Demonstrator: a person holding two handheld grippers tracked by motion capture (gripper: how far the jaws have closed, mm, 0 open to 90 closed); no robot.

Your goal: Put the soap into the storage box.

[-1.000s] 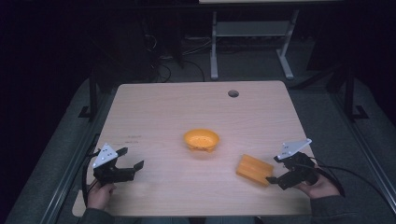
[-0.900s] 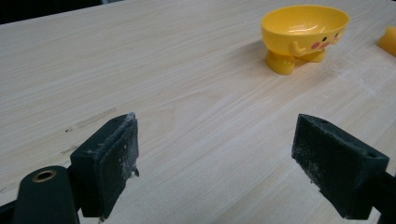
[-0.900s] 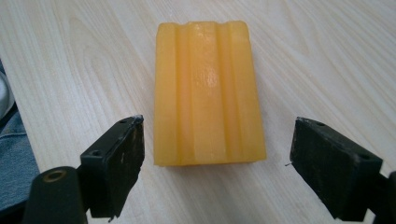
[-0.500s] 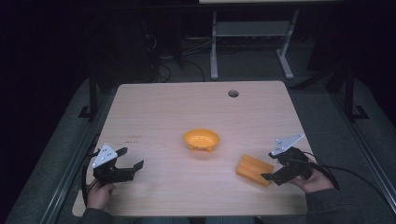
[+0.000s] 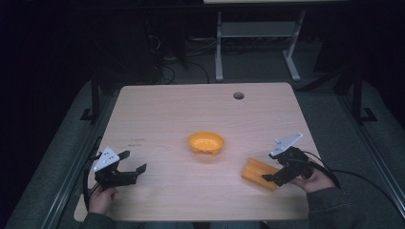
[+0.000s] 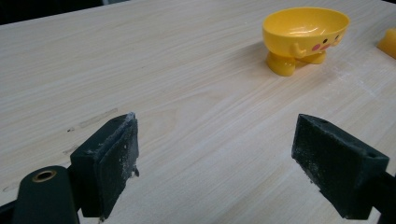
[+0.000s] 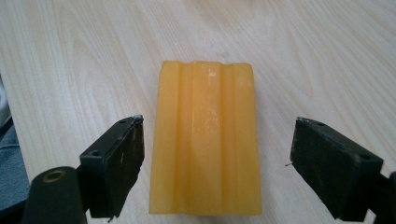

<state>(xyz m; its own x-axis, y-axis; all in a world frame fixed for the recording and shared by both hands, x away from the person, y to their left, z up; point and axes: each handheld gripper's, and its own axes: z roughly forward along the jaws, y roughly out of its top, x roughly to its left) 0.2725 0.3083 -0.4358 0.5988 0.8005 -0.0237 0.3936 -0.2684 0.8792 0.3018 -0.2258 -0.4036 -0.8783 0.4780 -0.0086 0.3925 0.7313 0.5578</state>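
The right gripper (image 7: 215,163) has slid forward since earlier, its jaws wide around the orange block (image 7: 205,140). It looks stiff, light, perhaps slick; its long sides suit gripping.

Orange ridged block (image 6: 388,43) cut off by the right edge of the left gripper view, only a corner seen, right tongs (image 5: 276,175) covering the block's near end in the high view, yellow bowl's (image 5: 206,142) painted face too small to tell there
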